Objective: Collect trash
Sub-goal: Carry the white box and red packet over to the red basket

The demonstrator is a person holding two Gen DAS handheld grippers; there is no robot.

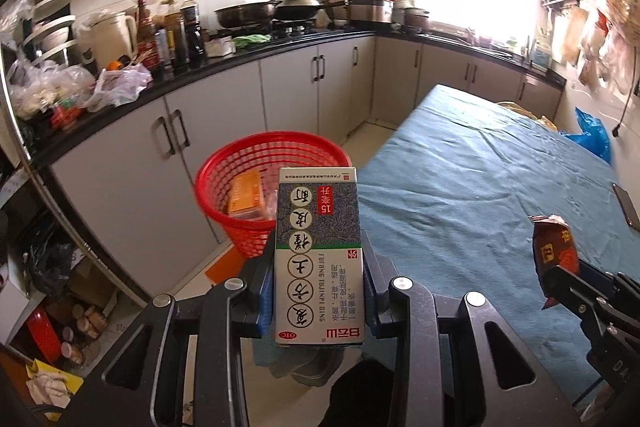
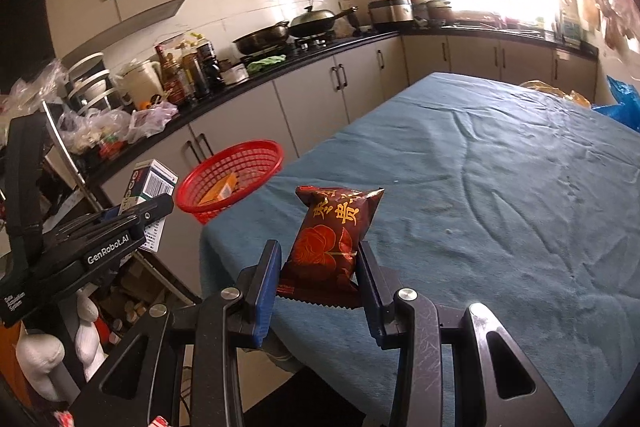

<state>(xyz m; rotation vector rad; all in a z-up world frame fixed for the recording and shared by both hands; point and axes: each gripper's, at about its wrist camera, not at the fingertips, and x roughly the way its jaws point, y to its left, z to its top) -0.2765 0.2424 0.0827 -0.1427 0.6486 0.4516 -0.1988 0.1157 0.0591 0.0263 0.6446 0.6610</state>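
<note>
My left gripper (image 1: 319,279) is shut on a white and grey medicine box (image 1: 319,251), held upright in the air in front of a red mesh waste basket (image 1: 224,167) on the floor. An orange packet (image 1: 246,199) lies inside the basket. My right gripper (image 2: 318,267) is shut on a dark red snack packet (image 2: 332,231) above the near corner of the blue-covered table (image 2: 480,187). The right wrist view shows the left gripper (image 2: 152,211) with the medicine box (image 2: 154,183) to the left, near the basket (image 2: 192,187). The snack packet (image 1: 554,247) also shows at the right of the left wrist view.
A black kitchen counter (image 1: 224,75) with bottles, pans and plastic bags runs along grey cabinets behind the basket. A phone (image 1: 626,205) lies at the table's right edge. Blue plastic bag (image 1: 594,135) and a yellowish bag (image 2: 552,89) sit at the table's far end. Shelving with clutter stands at left.
</note>
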